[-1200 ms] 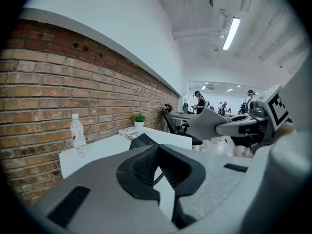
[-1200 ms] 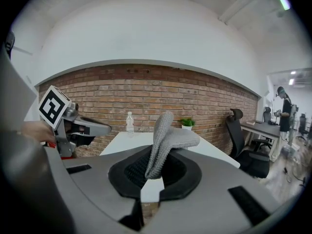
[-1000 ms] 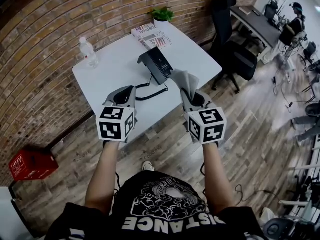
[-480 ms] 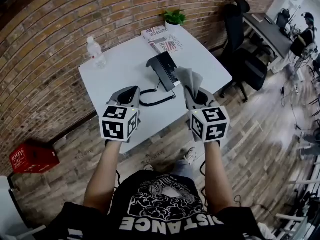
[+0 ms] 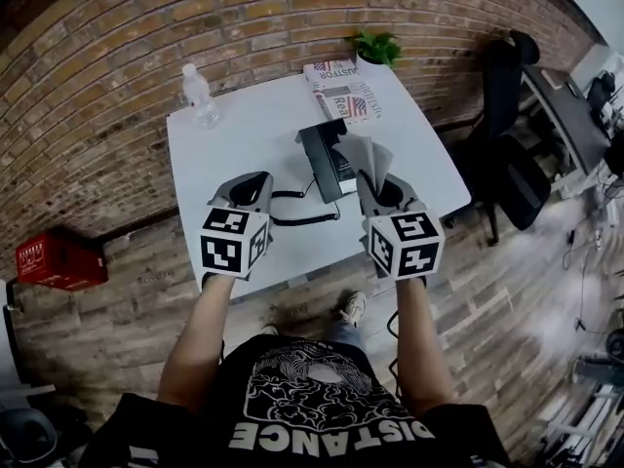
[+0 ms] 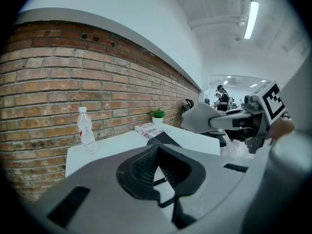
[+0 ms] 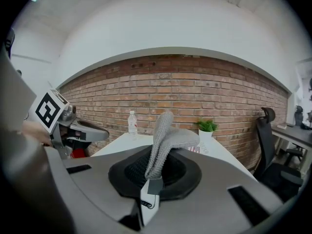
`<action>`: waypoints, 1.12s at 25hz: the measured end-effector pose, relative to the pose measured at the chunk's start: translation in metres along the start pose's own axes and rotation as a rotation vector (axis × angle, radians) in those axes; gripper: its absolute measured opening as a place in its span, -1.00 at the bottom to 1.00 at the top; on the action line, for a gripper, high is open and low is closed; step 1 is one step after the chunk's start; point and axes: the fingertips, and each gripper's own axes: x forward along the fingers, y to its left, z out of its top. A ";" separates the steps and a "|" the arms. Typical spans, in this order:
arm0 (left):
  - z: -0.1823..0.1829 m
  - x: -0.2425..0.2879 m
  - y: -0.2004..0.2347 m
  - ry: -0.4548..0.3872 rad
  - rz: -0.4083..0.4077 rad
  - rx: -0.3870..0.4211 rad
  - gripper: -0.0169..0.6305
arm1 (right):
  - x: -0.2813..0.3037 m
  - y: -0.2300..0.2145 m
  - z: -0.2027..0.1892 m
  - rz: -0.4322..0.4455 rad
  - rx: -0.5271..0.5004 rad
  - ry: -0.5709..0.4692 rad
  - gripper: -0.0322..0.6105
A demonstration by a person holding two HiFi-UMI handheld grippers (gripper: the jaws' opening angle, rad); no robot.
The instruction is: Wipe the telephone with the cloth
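The black telephone [image 5: 327, 154] lies on the white table [image 5: 234, 135], its coiled cord [image 5: 304, 218] trailing toward the front edge. My right gripper [image 5: 382, 191] is shut on a grey cloth [image 5: 369, 156] that stands up out of its jaws, just in front of the telephone's near right corner. In the right gripper view the cloth [image 7: 168, 135] flops over to the right. My left gripper [image 5: 251, 187] hovers over the table's front left part, shut with nothing in it [image 6: 157, 157]. The telephone [image 6: 161, 139] shows just beyond its jaws.
A water bottle [image 5: 200, 96] stands at the table's far left. A newspaper [image 5: 341, 88] and a small potted plant [image 5: 378, 47] sit at the far right by the brick wall. A black office chair [image 5: 507, 154] is to the right, a red crate [image 5: 58, 258] on the floor at left.
The table and telephone have swung to lie squarely ahead and closer. Both grippers keep their pose, and the cloth stays in the right one.
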 end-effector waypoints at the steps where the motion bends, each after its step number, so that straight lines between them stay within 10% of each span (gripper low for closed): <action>1: 0.001 0.005 -0.002 0.003 0.015 -0.007 -0.93 | 0.005 -0.005 0.001 0.020 -0.008 0.001 -0.87; 28: -0.019 0.004 0.020 0.043 0.390 -0.198 -0.93 | 0.160 -0.022 -0.009 0.395 -0.215 0.102 -0.86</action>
